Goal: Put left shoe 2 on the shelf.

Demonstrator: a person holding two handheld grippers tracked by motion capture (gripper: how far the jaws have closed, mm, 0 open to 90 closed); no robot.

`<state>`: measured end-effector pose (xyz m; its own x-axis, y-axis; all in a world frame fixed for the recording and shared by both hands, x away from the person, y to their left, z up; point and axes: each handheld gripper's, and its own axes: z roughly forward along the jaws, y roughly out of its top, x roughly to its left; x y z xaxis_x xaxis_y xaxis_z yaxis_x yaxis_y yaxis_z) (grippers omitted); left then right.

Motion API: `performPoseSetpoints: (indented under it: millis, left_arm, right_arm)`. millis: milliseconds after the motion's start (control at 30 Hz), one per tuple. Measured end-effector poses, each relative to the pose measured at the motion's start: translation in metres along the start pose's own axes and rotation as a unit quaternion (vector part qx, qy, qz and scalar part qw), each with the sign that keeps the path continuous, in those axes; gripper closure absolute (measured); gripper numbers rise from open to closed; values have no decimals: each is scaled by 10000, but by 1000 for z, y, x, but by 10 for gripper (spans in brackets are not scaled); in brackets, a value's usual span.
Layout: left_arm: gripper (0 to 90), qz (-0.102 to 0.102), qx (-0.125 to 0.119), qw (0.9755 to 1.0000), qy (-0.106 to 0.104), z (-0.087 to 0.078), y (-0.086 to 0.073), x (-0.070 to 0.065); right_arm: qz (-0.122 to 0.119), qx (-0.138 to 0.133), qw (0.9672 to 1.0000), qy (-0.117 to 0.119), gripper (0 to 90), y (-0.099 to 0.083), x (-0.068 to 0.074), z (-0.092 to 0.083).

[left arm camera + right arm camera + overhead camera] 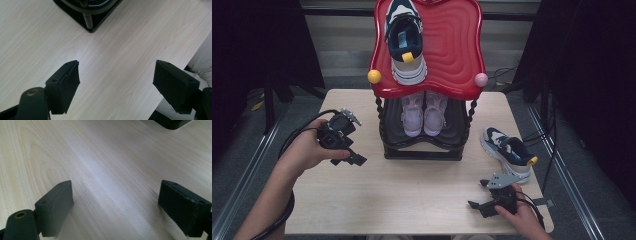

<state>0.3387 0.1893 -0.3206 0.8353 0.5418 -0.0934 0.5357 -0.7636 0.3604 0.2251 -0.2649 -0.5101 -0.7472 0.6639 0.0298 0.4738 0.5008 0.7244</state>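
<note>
The navy-and-white sneaker (pixel 508 148) lies near the table's (pixel 412 195) right edge, just beyond the right gripper (pixel 480 203), toe toward the far-left, yellow-tabbed heel toward the near-right. Both the right gripper and the left gripper (pixel 347 158) are empty with jaws spread wide, apart from the shoe rack (pixel 424 150).

Pale wood-grain desk (pixel 412 195), squared top, soft sheen of light across the grain. Grey floor (pixel 242 165) on both sides, crossed by metal rails (pixel 257 150) running away from the near edge. Dark curtains (pixel 252 45) hanging left and right, nearly black. Pale horizontal panelled wall (pixel 342 35) at the back, with a dark bar along its top. Black cables (pixel 504 75) lying loose on the floor at the right rear.
</note>
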Motion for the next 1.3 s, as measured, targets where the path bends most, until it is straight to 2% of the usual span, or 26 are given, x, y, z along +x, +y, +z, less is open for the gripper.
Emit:
performPoseSetpoints:
  millis: [133, 233, 367, 433, 800, 967, 1300]
  left_arm:
    - [204, -7, -68, 10000, -47, 11, -5, -2]
    - [204, 24, -18, 9999, -107, 20, -7, -2]
    - [204, -21, -106, 9999, -131, 32, -11, -2]
    - [204, 30, -82, 9999, -125, 36, -12, -1]
    - [204, -7, -310, 9994, -179, 66, -23, -3]
    - [205, -7, -458, 9989, -131, 75, -25, -3]
    - [204, -98, -606, 9978, -240, 100, -32, -4]
  right_arm:
    - [-14, 7, 10000, 2, 120, 0, 0, 0]
    - [-18, 7, 10000, 2, 120, 0, 0, 0]
    - [-20, 7, 10000, 1, 120, 0, 0, 0]
    - [-16, 8, 10000, 1, 120, 0, 0, 0]
    - [-17, 8, 10000, 2, 120, 0, 0, 0]
    - [-17, 8, 10000, 1, 120, 0, 0, 0]
    - [-16, 8, 10000, 0, 120, 0, 0, 0]
